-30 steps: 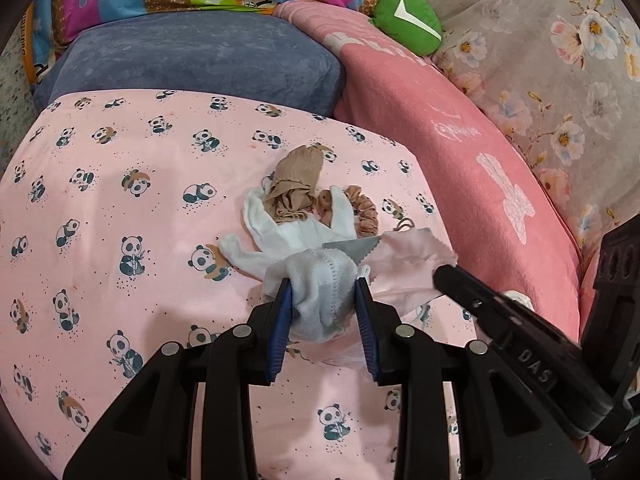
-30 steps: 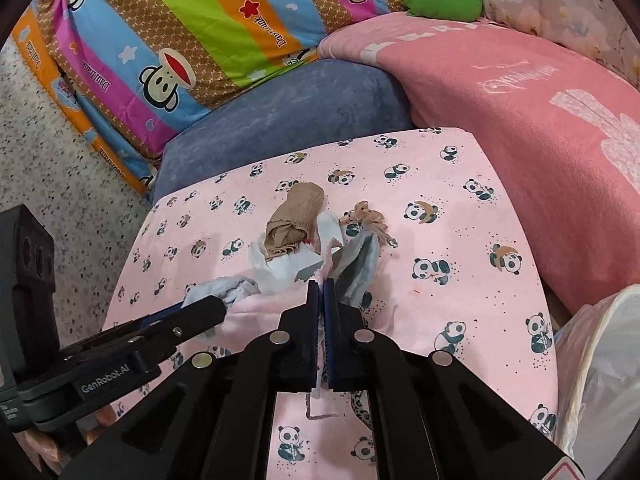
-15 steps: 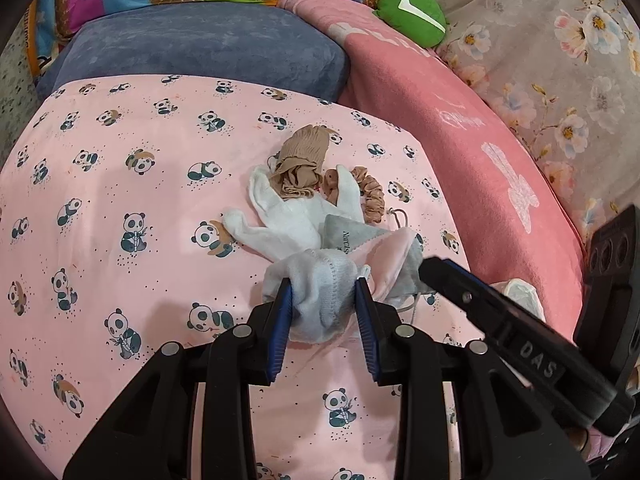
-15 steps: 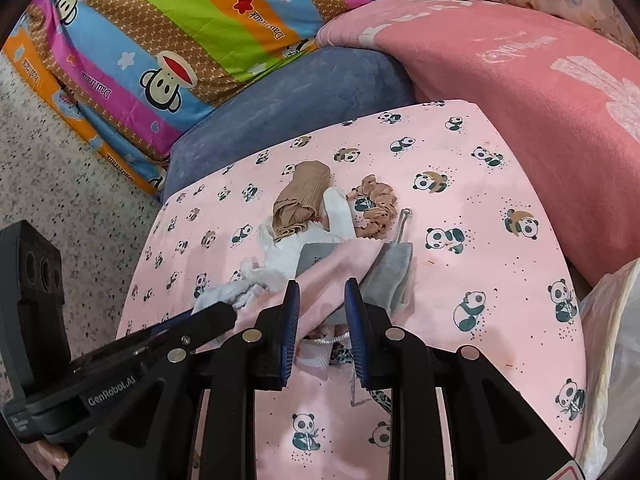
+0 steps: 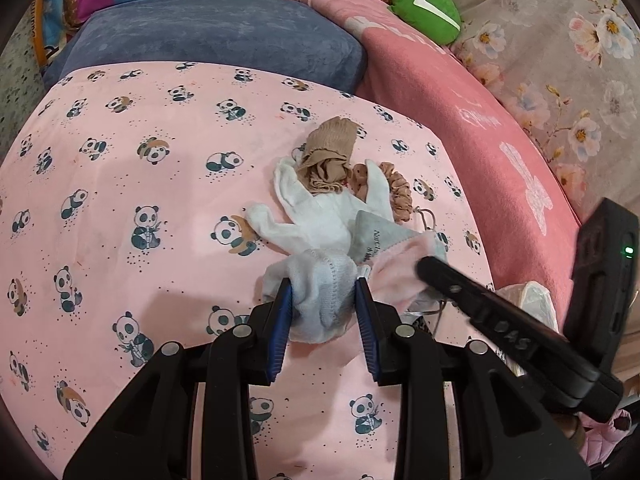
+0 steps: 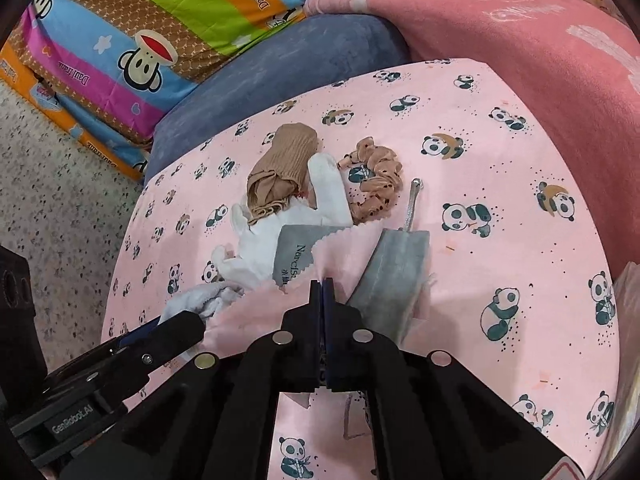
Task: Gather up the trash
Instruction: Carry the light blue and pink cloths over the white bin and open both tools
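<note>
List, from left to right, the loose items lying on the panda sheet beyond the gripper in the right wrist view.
White glove → tan stocking → grey cloth with lettering → tan scrunchie → grey pouch.

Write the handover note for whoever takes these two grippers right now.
Left gripper: shut on the bunched pale blue-white sock.
Right gripper: shut on the thin pink cloth.
Still on the panda-print pink cover: white glove, tan stocking, tan scrunchie, grey pouch.
Done: two pieces gripped. Left: carry them off, then gather the rest.
</note>
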### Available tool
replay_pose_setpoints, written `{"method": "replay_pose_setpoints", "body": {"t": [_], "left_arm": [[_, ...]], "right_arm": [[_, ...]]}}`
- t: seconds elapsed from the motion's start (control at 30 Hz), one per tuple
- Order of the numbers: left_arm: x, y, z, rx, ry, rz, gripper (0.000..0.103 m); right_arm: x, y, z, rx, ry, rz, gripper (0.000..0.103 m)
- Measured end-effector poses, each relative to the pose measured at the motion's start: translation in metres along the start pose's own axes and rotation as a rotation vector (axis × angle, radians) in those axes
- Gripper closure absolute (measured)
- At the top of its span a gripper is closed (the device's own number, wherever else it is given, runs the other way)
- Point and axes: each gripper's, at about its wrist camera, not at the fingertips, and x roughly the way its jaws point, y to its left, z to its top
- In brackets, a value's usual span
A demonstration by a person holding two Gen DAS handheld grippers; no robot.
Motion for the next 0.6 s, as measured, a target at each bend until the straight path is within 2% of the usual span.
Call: {"method": "replay_pose_setpoints", "body": {"t": [0.33,0.6], "left_arm": [[-0.026,-0.011,0.001,0.013,-0.052,0.002,0.073],[-0.042,-0.054,-0.002,0.091,-0.083,-0.026,0.073]], "right_arm": [[-0.084,0.006,0.017,-0.014,-0.197,0.006,0.1],[-0.166,-0.012,0.02,0.008,-0.329,0.004,0.1]]}}
